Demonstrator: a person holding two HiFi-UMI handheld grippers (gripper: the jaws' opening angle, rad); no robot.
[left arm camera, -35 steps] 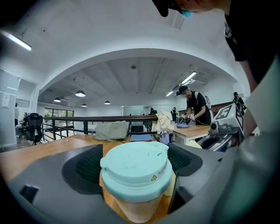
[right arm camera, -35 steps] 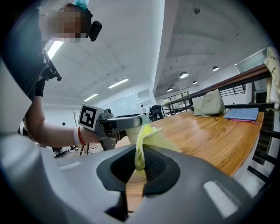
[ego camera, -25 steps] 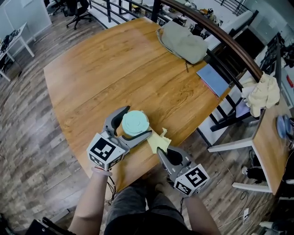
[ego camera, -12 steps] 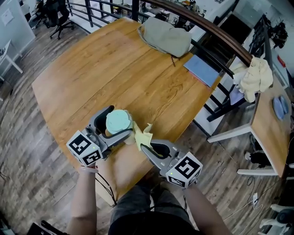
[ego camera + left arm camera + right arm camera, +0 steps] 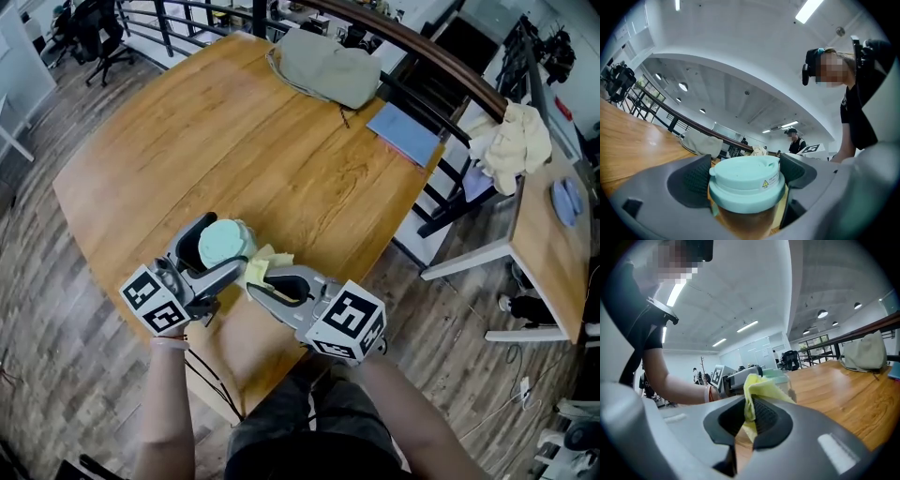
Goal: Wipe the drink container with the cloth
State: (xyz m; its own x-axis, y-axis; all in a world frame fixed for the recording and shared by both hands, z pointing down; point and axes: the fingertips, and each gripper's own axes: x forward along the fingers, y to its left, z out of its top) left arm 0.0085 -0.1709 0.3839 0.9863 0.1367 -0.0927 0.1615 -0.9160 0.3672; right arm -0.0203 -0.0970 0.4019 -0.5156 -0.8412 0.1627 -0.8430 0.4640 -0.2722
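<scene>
A drink container with a mint-green lid (image 5: 223,240) (image 5: 745,180) stands near the front edge of the wooden table (image 5: 253,141). My left gripper (image 5: 208,247) (image 5: 746,176) is shut on it, one jaw on either side below the lid. My right gripper (image 5: 262,281) (image 5: 751,414) is shut on a yellow cloth (image 5: 260,265) (image 5: 755,389). The cloth lies against the container's right side. In the right gripper view the container (image 5: 780,378) shows just behind the cloth.
A grey-green bag (image 5: 323,67) and a blue folder (image 5: 403,133) lie at the table's far right edge, by a dark railing. A second desk (image 5: 548,253) with a cream cloth heap (image 5: 511,141) stands to the right. Office chairs stand far left.
My right gripper has carried the yellow cloth leftward, from beside the container to against its side. The left gripper has kept its hold on the container.
</scene>
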